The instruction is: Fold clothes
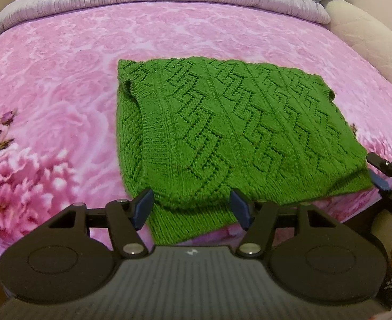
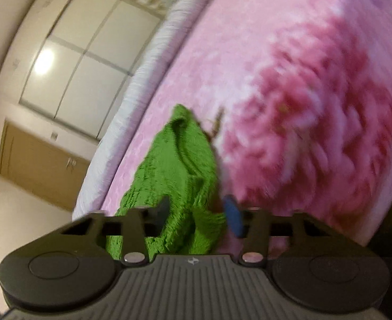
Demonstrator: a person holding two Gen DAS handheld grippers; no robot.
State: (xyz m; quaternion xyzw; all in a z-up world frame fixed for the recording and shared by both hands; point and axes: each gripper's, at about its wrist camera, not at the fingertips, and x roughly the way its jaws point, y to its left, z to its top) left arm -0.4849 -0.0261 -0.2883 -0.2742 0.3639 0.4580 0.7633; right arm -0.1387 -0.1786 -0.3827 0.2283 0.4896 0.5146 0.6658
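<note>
Green knit sweater (image 1: 222,133) is lying half-folded on the bed (image 1: 62,93); left gripper (image 1: 193,208) is hovering wide at its hem, right gripper (image 2: 196,216) spread too, probably closing next.

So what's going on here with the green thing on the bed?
A person with two handheld grippers is folding a green knitted sweater on a pink floral bedspread. The left gripper is open around the sweater's near hem. The right gripper is open at its right edge. The sweater already lies partly folded.
</note>
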